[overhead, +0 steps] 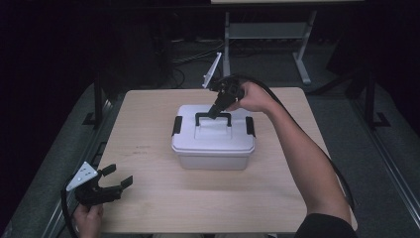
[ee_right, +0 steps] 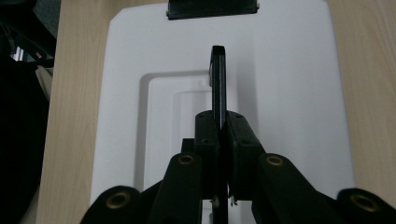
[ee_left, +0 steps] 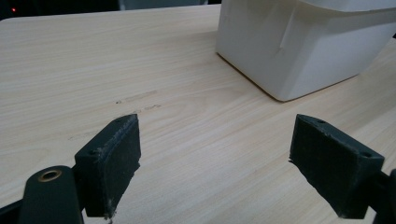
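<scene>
Here right tool [ee_right: 223, 126] pinches thin black handle [ee_right: 218, 79], smooth white box [overhead: 213, 144].

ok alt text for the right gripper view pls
The right claw is shut on the upright black handle of a white storage box lid, seen from above. A black latch sits at the lid's far edge, with the wooden table either side.

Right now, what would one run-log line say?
right gripper: shut on handle | box: on table | left gripper: open, idle
</scene>
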Tool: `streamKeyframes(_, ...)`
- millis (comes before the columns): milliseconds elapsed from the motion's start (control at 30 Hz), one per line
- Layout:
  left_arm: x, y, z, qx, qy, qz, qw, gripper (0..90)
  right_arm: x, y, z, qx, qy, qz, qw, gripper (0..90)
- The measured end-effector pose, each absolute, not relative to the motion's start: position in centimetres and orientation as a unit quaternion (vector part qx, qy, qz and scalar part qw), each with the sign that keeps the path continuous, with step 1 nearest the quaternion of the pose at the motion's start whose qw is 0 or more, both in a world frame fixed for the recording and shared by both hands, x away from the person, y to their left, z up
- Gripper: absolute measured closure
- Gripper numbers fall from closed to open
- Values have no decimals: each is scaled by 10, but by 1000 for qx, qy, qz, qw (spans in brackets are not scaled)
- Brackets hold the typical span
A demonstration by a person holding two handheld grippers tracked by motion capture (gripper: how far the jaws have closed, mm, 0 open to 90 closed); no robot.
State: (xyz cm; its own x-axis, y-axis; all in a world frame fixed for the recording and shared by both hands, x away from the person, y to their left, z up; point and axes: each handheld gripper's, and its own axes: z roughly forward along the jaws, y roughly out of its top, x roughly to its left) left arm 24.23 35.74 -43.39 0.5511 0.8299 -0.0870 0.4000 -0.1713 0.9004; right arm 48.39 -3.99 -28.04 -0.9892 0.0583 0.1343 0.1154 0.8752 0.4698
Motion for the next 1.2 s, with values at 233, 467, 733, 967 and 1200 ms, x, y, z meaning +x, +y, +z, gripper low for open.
streamKeyframes(233, 242, 356, -434, 735, 417, 219, 487, 157, 483, -46, -279, -67, -963, -254, 57, 695)
streamKeyframes(467, 243, 355, -434, 736, 417, 219, 486, 157, 483, -56, -273, -84, -959, -267, 39, 625)
streamKeyframes(733, 243, 354, -434, 736, 416, 219, 487, 157, 479, -66, -267, -99, -956, -274, 32, 546)
streamKeyframes(967, 243, 355, -435, 732, 420, 218, 490, 157, 475, -76, -264, -112, -953, -279, 28, 487)
streamKeyframes(1200, 242, 354, -435, 734, 419, 218, 488, 157, 471, -86, -265, -122, -952, -279, 24, 442)
